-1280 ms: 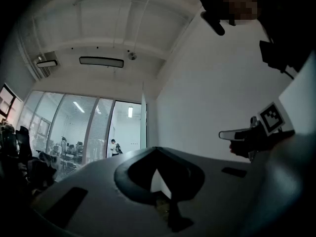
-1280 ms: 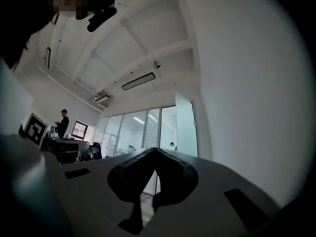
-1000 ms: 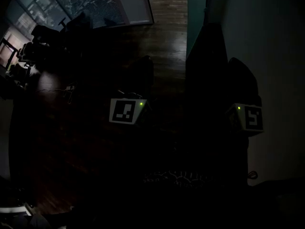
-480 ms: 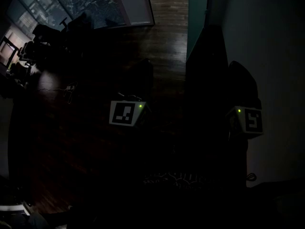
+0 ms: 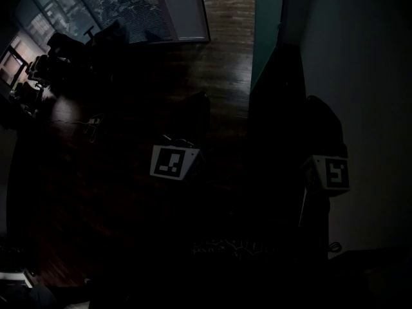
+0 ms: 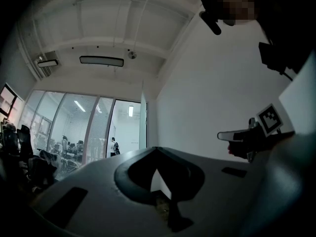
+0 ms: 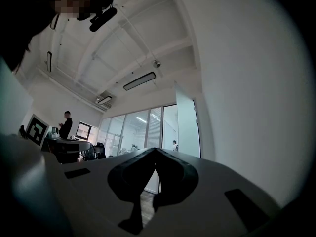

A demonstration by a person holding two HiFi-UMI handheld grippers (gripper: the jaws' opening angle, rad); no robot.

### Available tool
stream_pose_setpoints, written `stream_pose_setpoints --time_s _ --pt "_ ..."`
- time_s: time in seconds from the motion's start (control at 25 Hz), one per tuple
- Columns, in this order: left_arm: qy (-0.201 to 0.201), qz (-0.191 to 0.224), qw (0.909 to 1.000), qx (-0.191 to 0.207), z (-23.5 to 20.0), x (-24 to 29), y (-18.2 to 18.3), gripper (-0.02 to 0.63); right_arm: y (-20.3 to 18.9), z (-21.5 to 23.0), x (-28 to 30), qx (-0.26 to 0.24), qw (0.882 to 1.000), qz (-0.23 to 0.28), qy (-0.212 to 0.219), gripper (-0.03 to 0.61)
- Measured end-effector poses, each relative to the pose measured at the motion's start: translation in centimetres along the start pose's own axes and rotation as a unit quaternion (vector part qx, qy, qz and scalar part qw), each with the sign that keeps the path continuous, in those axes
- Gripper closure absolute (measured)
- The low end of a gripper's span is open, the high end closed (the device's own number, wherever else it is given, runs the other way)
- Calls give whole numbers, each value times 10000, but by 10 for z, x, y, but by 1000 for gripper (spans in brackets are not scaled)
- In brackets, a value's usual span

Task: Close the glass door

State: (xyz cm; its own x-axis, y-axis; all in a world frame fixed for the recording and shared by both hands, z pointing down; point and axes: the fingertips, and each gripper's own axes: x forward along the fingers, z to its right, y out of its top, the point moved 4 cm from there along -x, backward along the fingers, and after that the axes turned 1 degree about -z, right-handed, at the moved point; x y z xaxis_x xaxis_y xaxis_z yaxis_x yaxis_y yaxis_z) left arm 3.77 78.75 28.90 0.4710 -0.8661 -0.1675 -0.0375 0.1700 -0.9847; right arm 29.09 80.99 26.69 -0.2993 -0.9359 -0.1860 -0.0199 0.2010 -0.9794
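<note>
The glass door [image 7: 186,127] stands ajar at the far end of the white wall, edge-on to me; it also shows as a thin pane [image 6: 143,120] in the left gripper view and as a teal panel [image 5: 267,24] in the dark head view. Neither gripper is near it. My left gripper [image 6: 157,149] is shut, its jaws meeting at the tips with nothing between them. My right gripper [image 7: 154,150] is shut and empty too. Their marker cubes, left [image 5: 172,162] and right [image 5: 329,172], hang side by side over the dark wooden floor.
A white wall [image 7: 247,107] runs along the right. A glass partition with blinds [image 5: 138,8] lies ahead, with people beyond it. Office chairs and desks [image 5: 58,63] crowd the left. A person [image 7: 64,125] stands at a desk there. Cables [image 5: 90,124] lie on the floor.
The head view has tipped a little, so both marker cubes sit slightly lower in the picture. Their green lights no longer show. Both grippers stay shut and roughly in place.
</note>
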Motion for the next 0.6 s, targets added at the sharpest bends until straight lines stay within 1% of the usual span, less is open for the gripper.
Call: stream_pose_setpoints --time_s 0.2,0.32,0.44,0.6 --pt "83 37 9999 -48 4 3 4 612 3 8 1 148 9998 30 94 575" --pt "151 121 9998 -13 8 2 5 612 2 12 1 88 9998 62 142 575" --pt "278 112 9995 -60 10 2 0 612 -2 15 4 68 9998 85 176 575" --pt "369 83 9993 -77 13 -2 -9 612 -11 17 7 83 9996 -17 271 575"
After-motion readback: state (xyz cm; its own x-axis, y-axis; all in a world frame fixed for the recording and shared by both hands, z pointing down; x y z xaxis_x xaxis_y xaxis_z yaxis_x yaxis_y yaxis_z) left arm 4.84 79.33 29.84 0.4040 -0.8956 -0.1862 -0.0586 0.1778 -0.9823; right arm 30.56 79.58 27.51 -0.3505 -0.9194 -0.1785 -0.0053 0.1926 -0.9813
